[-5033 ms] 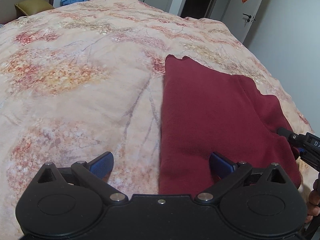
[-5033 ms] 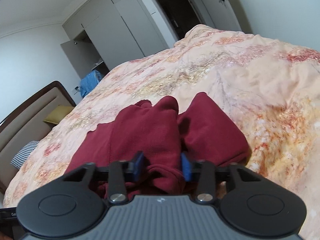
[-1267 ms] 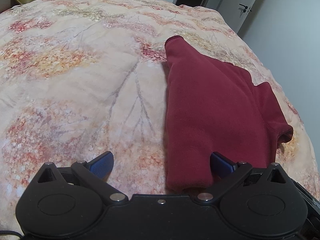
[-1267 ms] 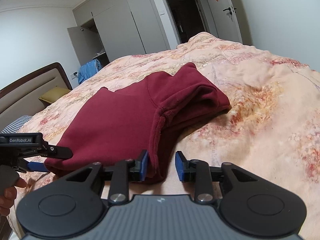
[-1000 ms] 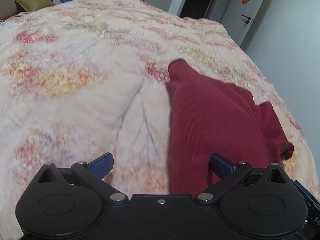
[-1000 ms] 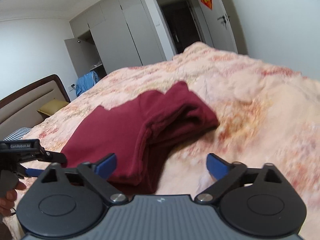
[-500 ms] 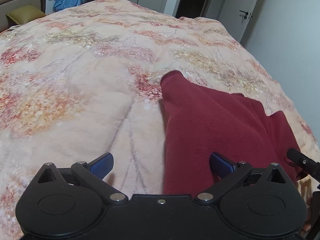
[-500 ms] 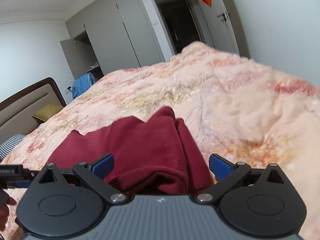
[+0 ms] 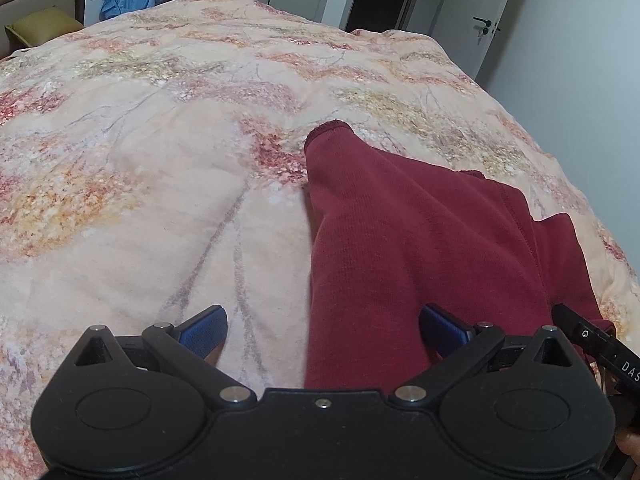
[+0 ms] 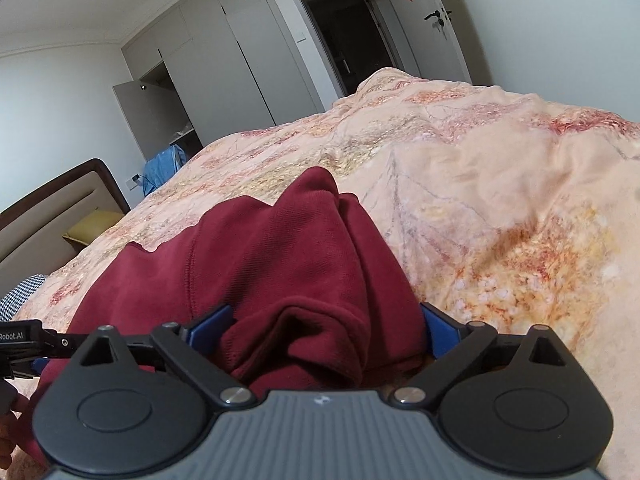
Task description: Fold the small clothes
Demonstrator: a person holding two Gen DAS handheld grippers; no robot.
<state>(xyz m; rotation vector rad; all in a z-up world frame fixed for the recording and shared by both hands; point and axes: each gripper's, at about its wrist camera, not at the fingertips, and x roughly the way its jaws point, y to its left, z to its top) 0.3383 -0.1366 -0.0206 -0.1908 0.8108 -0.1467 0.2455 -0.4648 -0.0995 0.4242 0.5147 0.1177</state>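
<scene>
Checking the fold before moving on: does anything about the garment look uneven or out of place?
The dark red knit garment on the floral quilt is bunched near the right tongs, its hem curled into thick lumpy folds. Its far edge is wavy.

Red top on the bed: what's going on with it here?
A person is folding a dark red top on a floral bedspread, with a hand-held tool in each hand. Both tools are open and grip nothing. The left tool straddles the top's near left edge; the right tool has bunched cloth between its fingers. The fold looks partly done.
</scene>
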